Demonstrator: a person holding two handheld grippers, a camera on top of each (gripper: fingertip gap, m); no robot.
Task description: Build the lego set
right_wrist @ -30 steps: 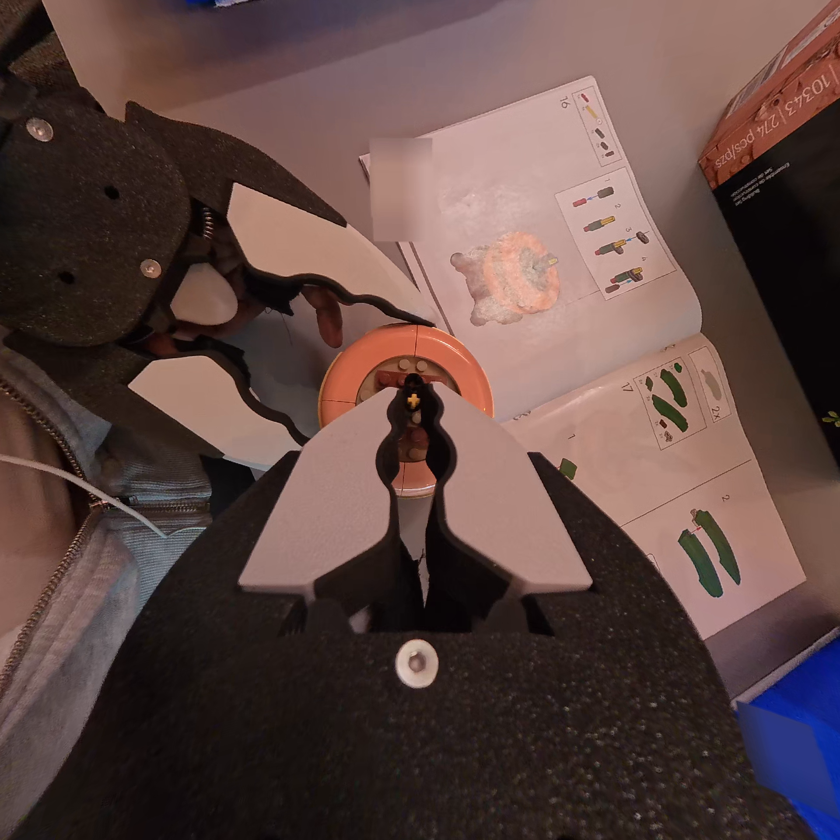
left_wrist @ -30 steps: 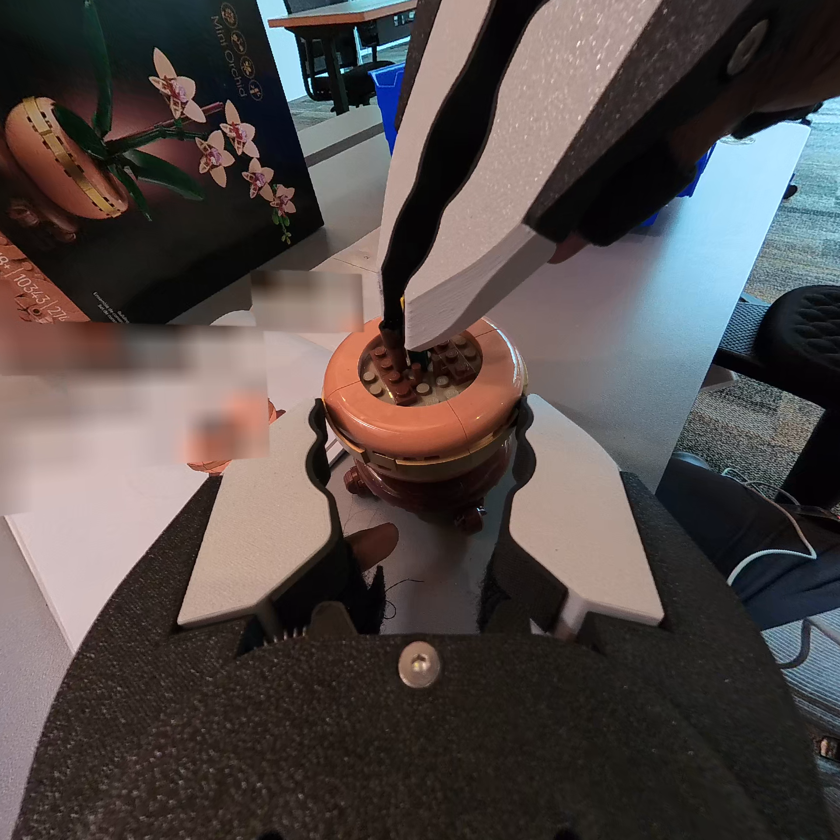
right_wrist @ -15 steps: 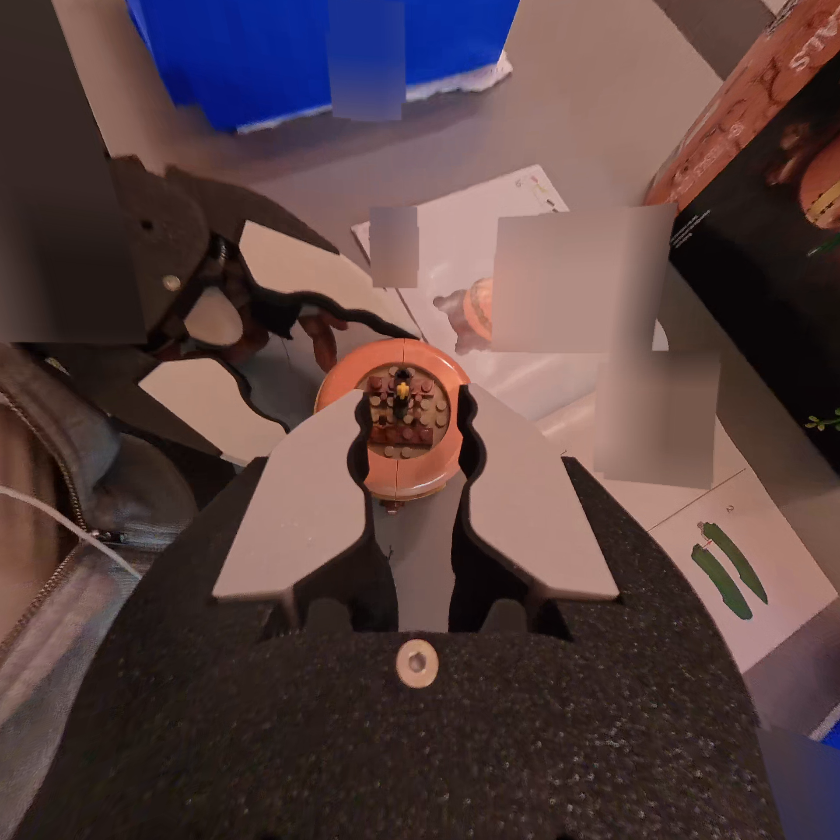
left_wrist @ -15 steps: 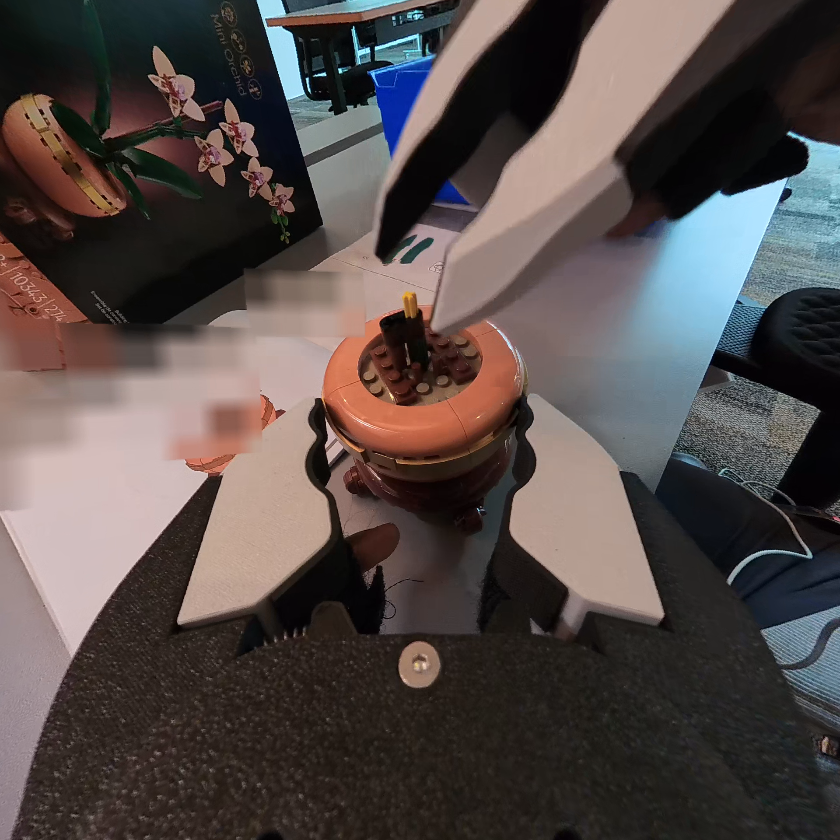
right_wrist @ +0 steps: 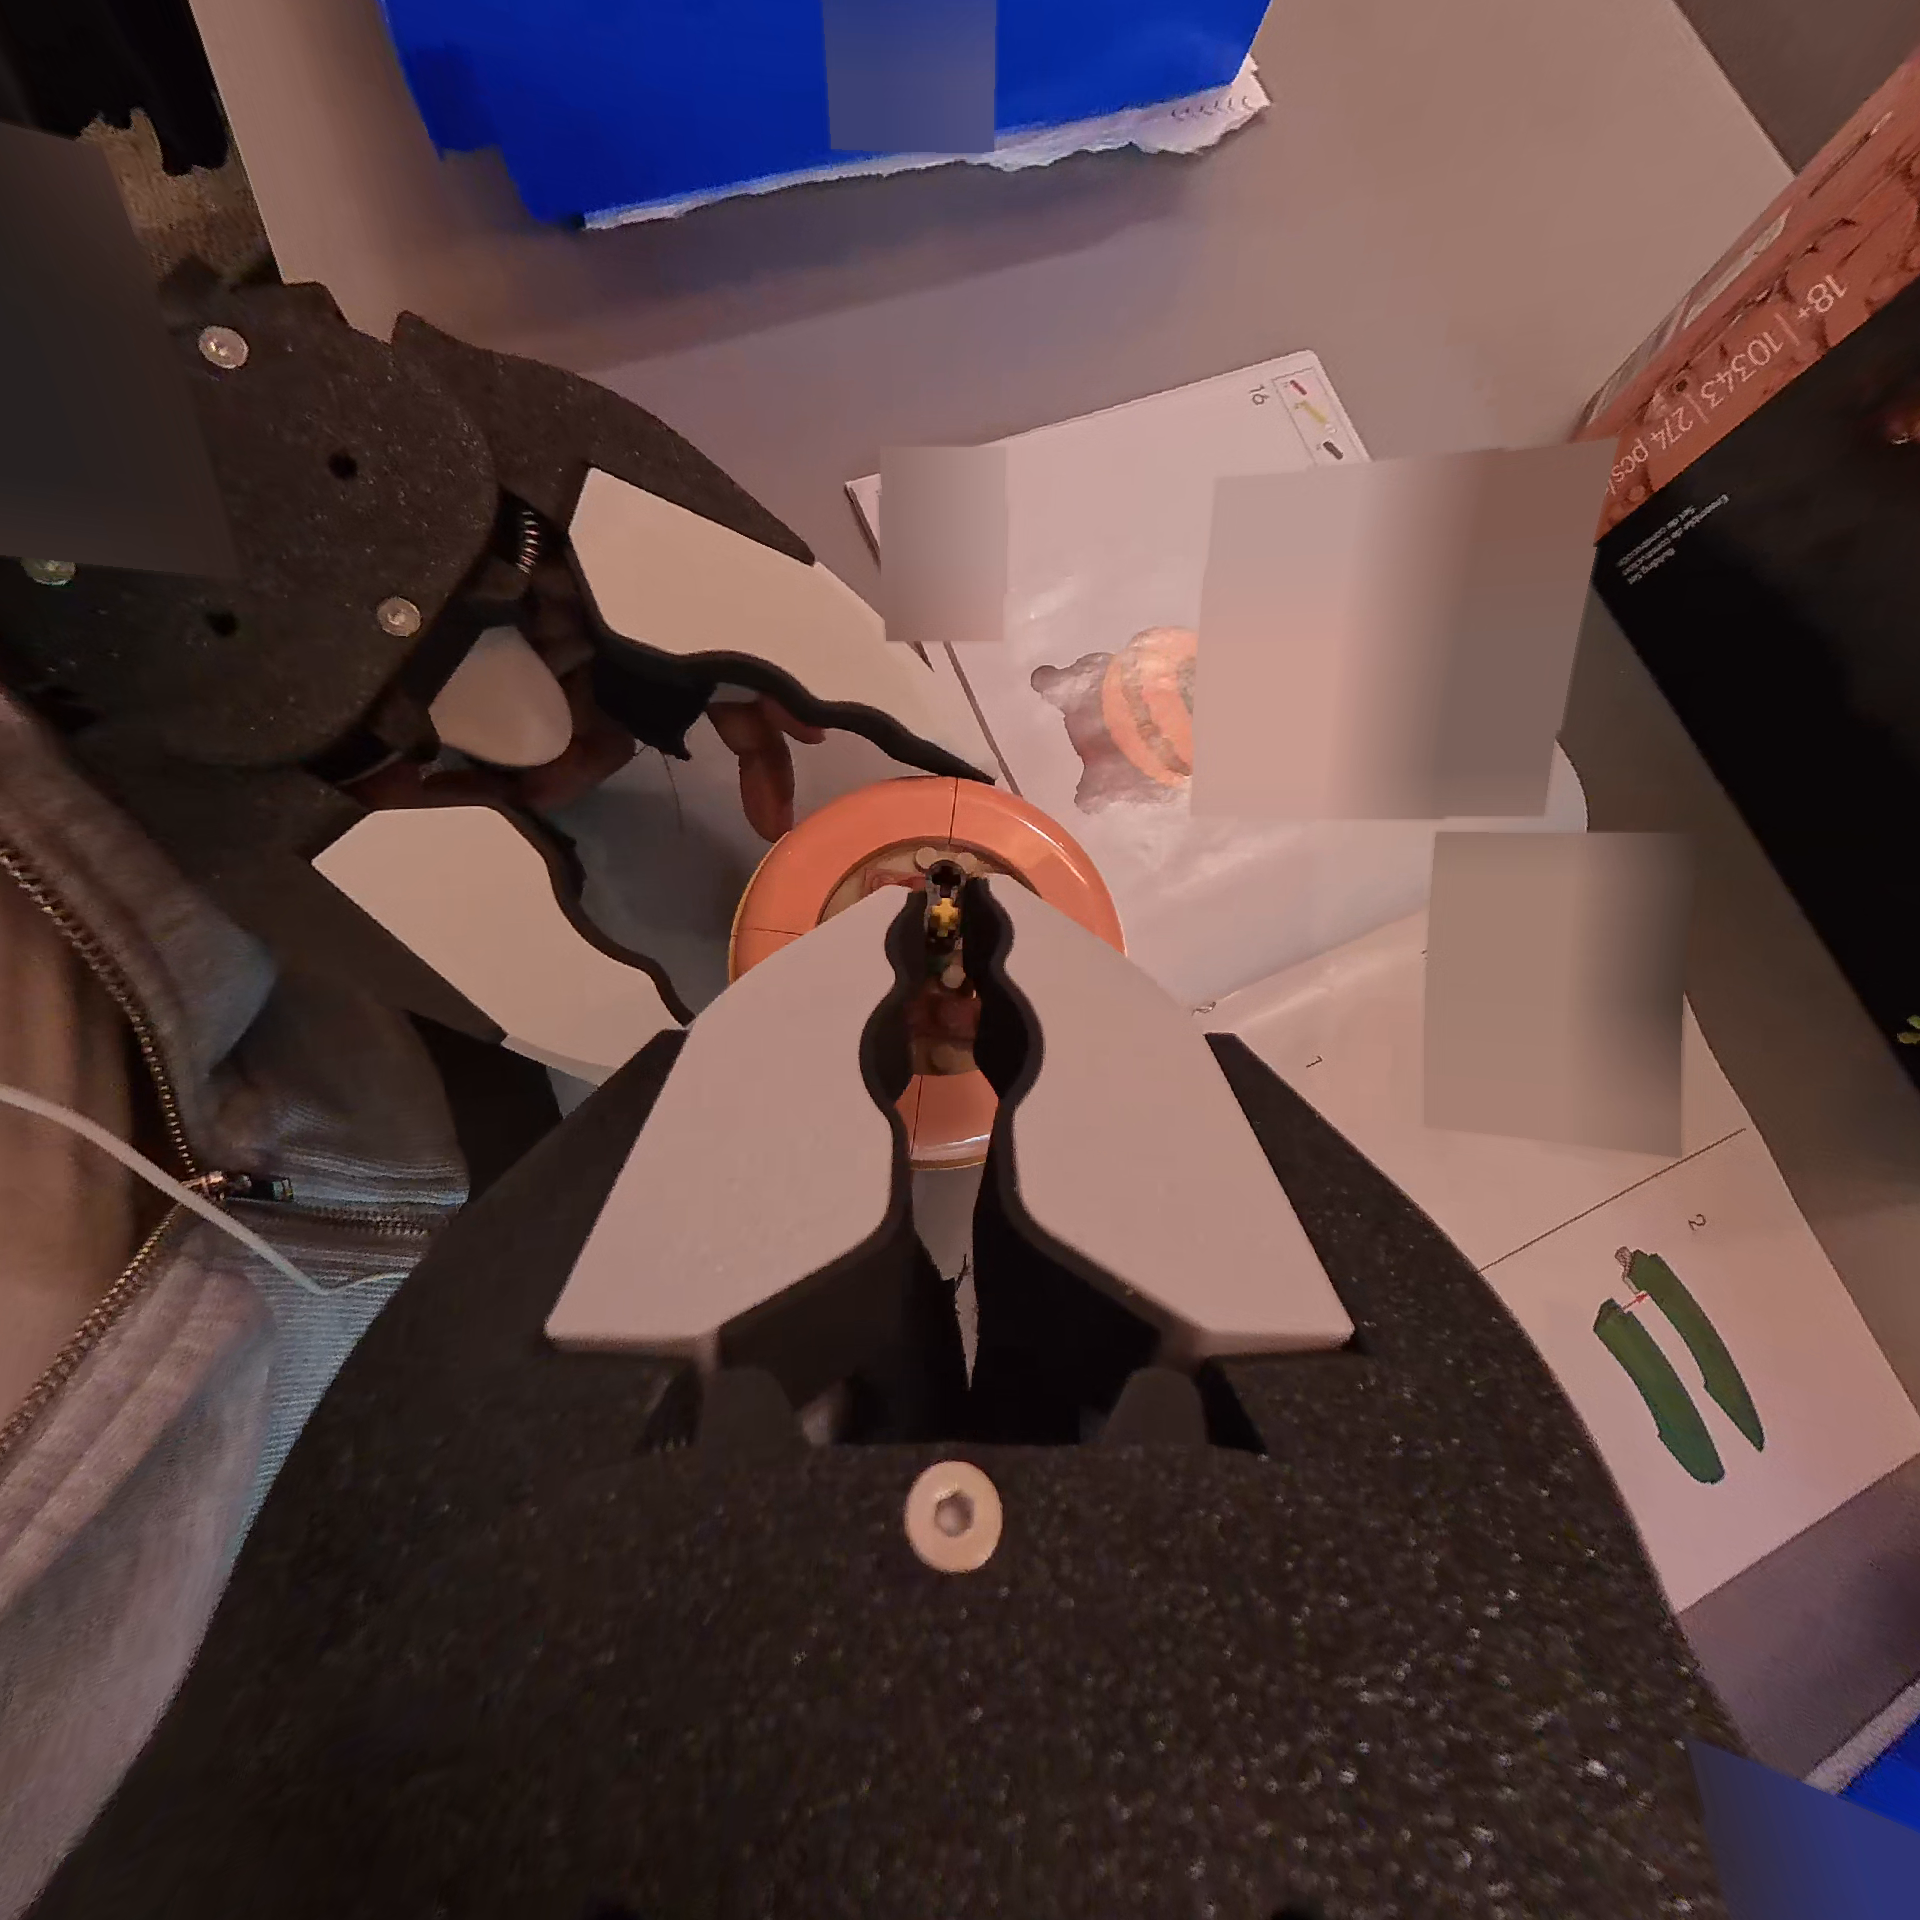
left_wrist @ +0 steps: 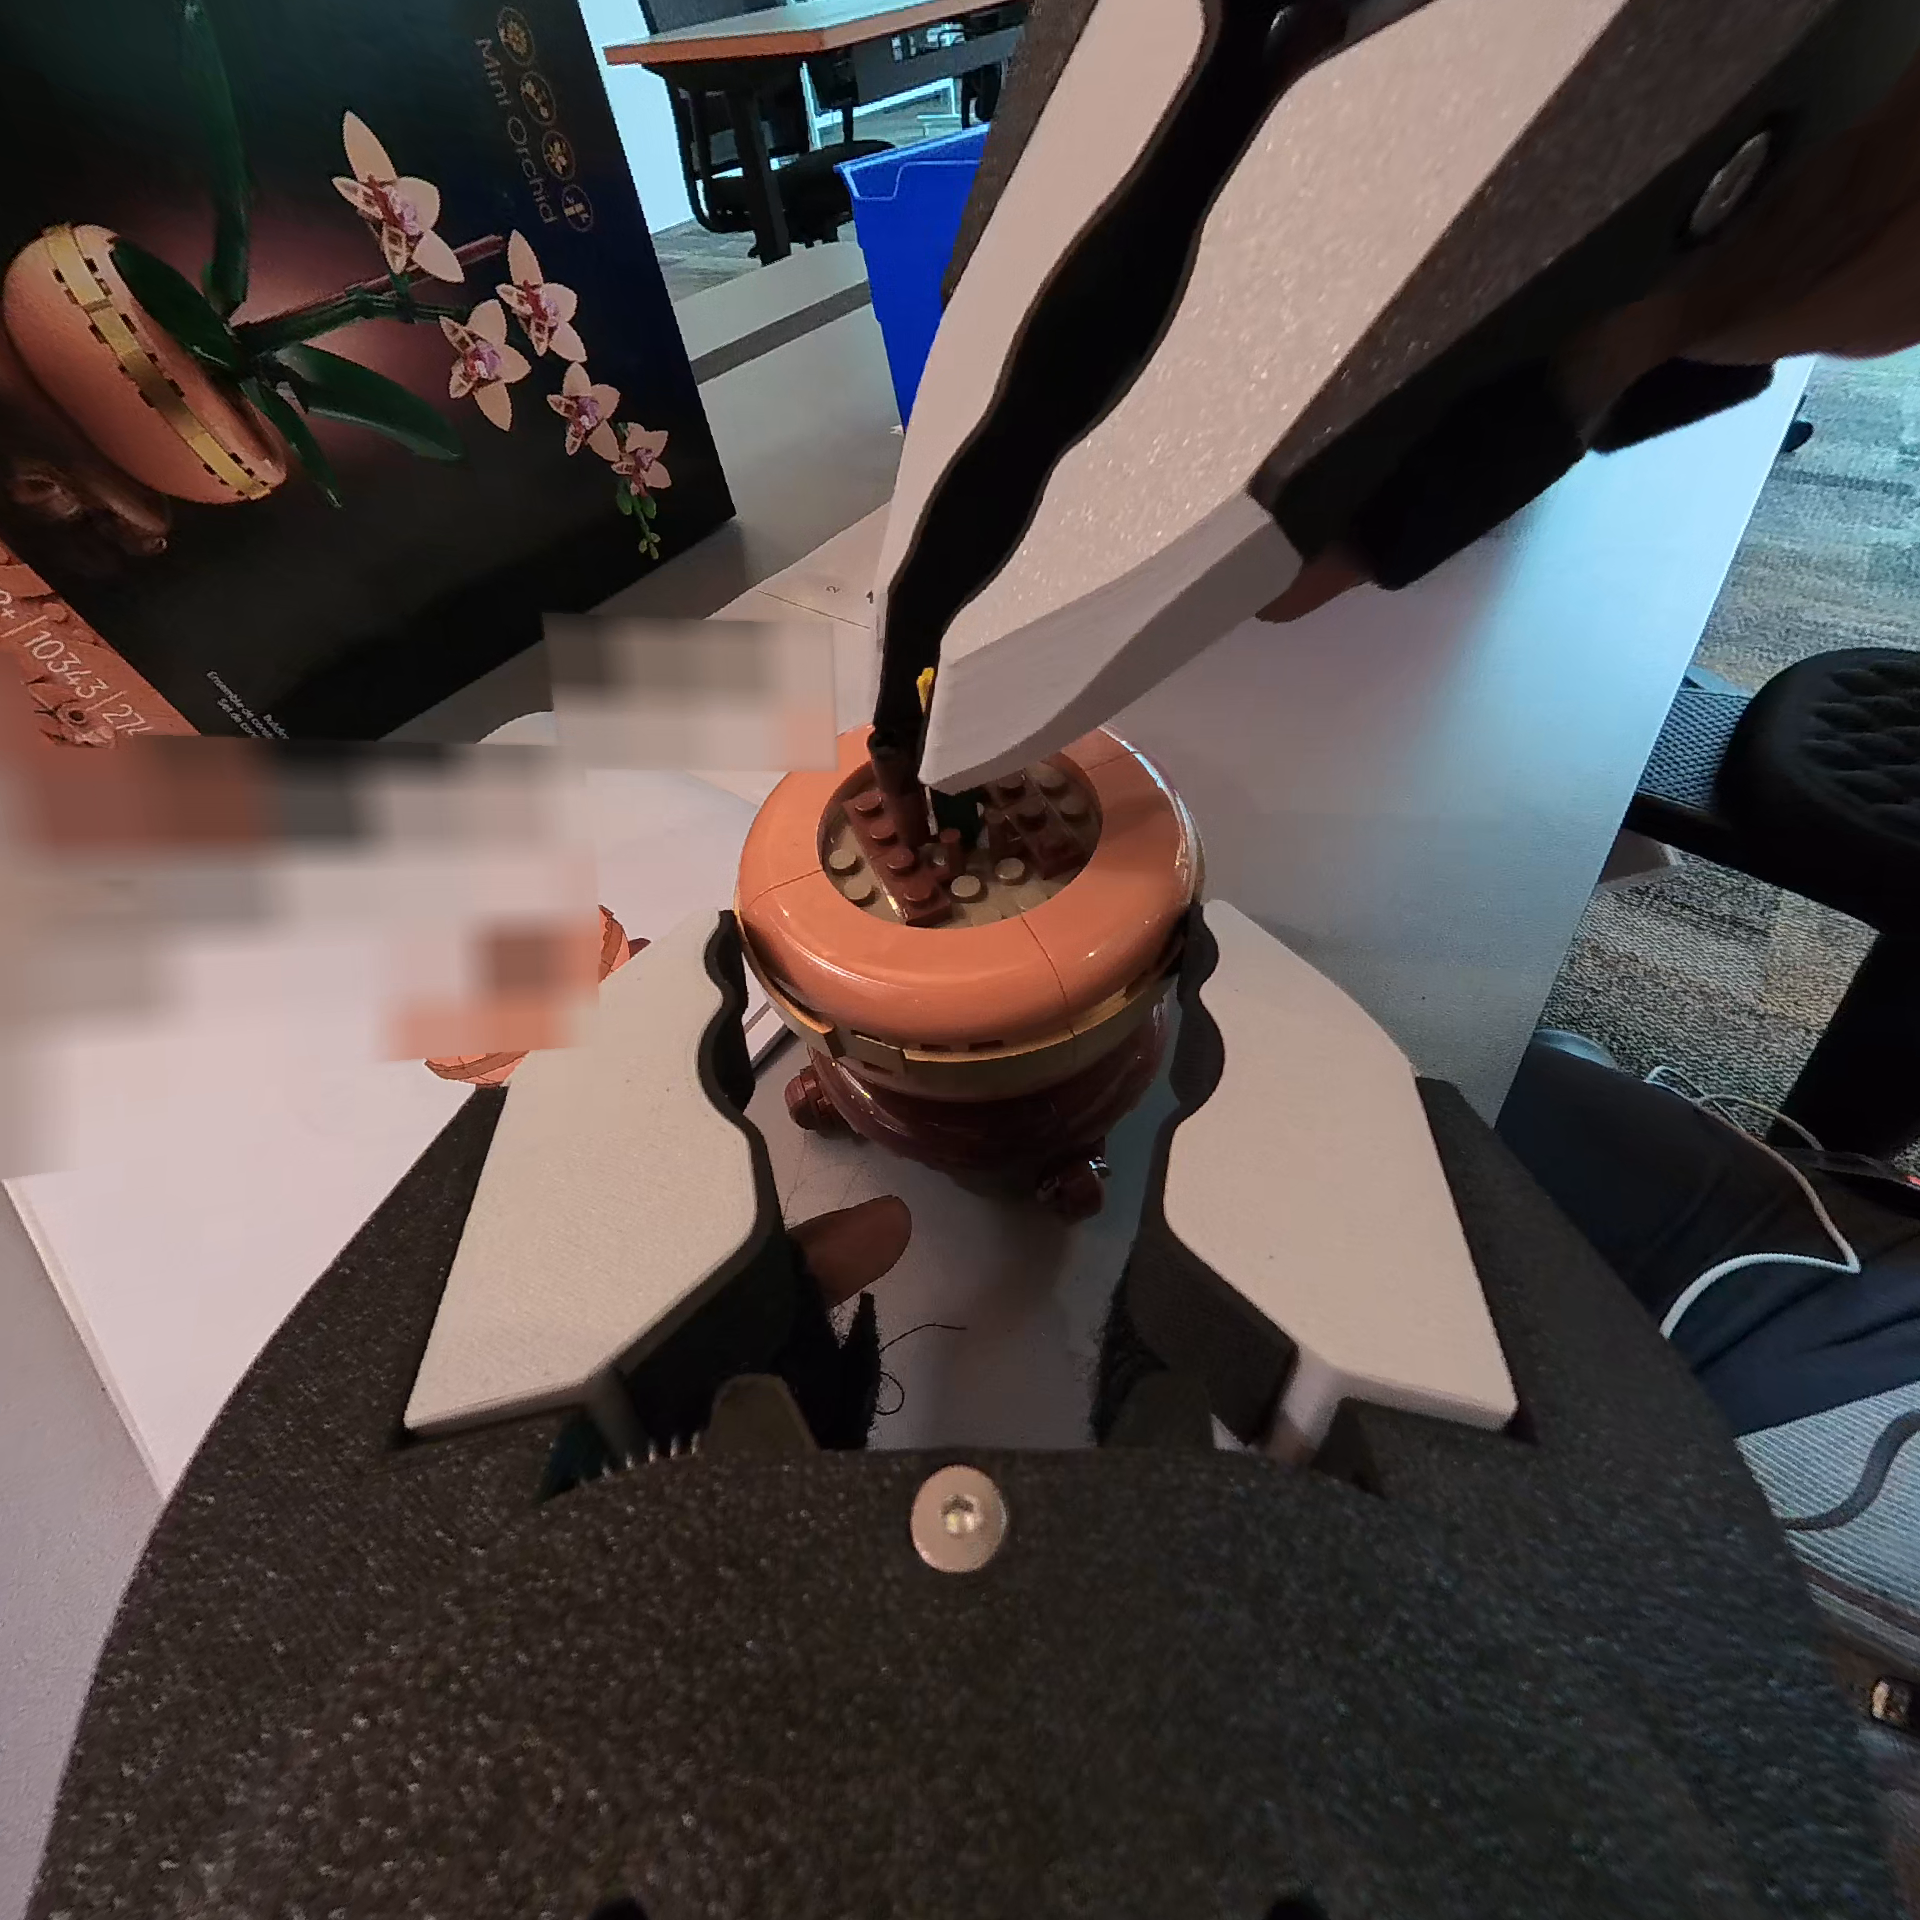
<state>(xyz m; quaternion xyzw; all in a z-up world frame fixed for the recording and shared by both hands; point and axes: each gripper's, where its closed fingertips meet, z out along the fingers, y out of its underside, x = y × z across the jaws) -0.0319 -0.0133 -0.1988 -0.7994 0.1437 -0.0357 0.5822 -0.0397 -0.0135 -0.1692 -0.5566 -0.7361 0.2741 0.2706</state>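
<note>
A round lego pot [left_wrist: 935, 987] with a pink rim, a dark red base and brown studded plates on top stands on the table. My left gripper [left_wrist: 961, 935] is shut on the pot, one finger against each side. My right gripper [left_wrist: 914, 748] comes down from the upper right and is shut on a thin dark stem [left_wrist: 888, 790] with a yellow pin on top, standing upright in the pot's middle. In the right wrist view the pot [right_wrist: 1049, 842] lies under my right gripper [right_wrist: 943, 904], whose fingers pinch the stem [right_wrist: 943, 883]. The left gripper [right_wrist: 831, 894] reaches in from the left.
The set's dark box [left_wrist: 312, 364] stands at the back left. The open instruction booklet [right_wrist: 1558, 1351] lies under and beside the pot. A blue bin [left_wrist: 914, 260] is behind. The table edge and a black chair [left_wrist: 1818, 779] are on the right. Less than 4 cm separates the two grippers' tips.
One second ago my right gripper was shut on the stem. Half a second ago it was open and lifted above the pot. Now it is down and shut on the stem again. Left gripper unmoved.
</note>
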